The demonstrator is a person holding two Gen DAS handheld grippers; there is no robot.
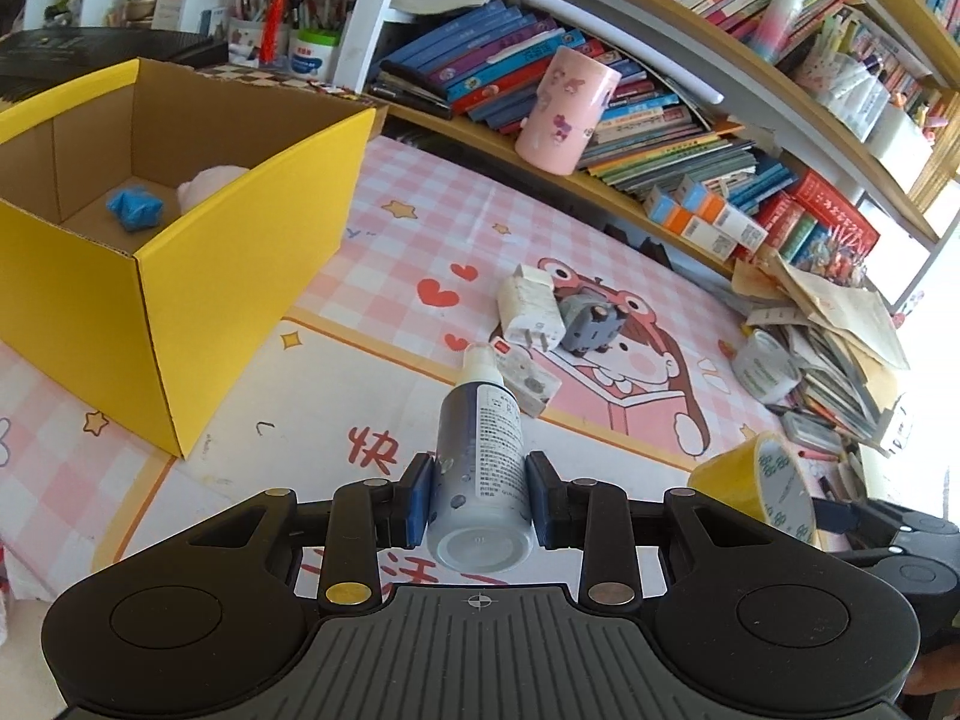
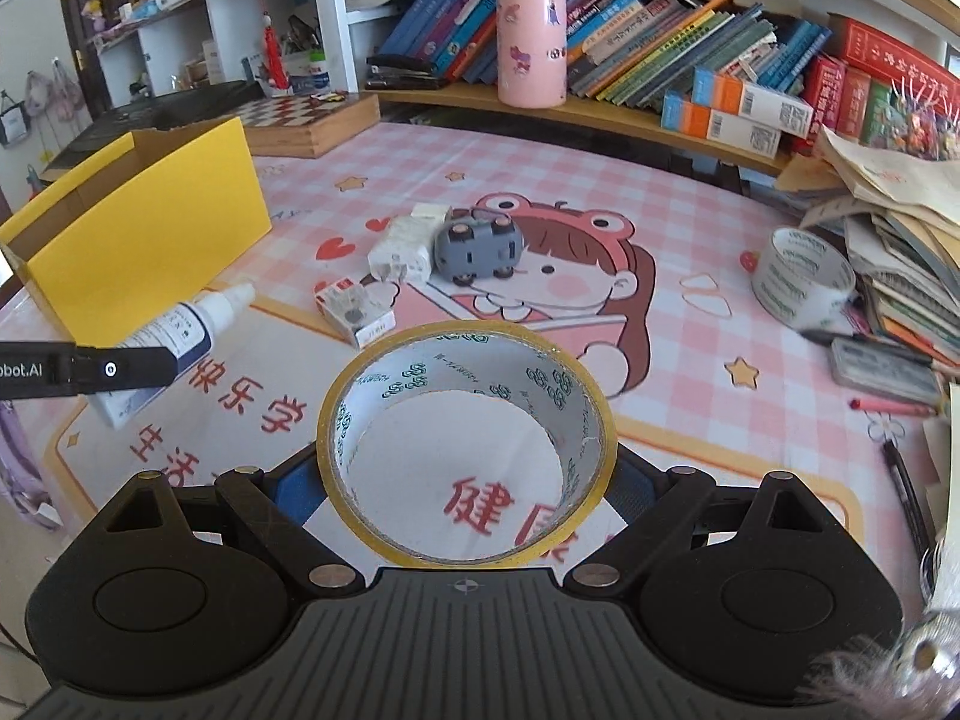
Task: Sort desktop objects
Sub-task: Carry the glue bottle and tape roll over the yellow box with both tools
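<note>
We hold a spray bottle [image 1: 480, 462] in the left gripper [image 1: 480, 501]; its jaws are drawn in narrow and pinch the bottle's body from both sides, base toward the camera and white nozzle pointing away, lifted clear of the tabletop [image 1: 384, 264]. In the right wrist view the same bottle shows at the left edge, tilted, beside the yellow cardboard box [image 2: 150, 228].

Our right gripper [image 2: 468, 480] carries a yellow tape roll [image 2: 468, 450]; its jaws stand wide and press on the roll's outer rim from both sides, the open core facing the camera so the printed mat shows through it.

The yellow cardboard box sits open at the tabletop's far left. Inside it we see a blue star-shaped piece [image 1: 135, 209] and something pale pink [image 1: 204, 186] against the near wall.

Near the middle of the tabletop lie a white charger plug [image 2: 402, 249], touching a grey toy car [image 2: 477, 249] turned on its side, and just in front of them a small white packet [image 2: 354, 312]. A clear tape roll [image 2: 801, 276] rests toward the right edge, close to a heap of papers [image 2: 900, 210]. A pink cup [image 2: 531, 42] stands on the shelf along the far edge, before the slanted books [image 2: 648, 42].
</note>
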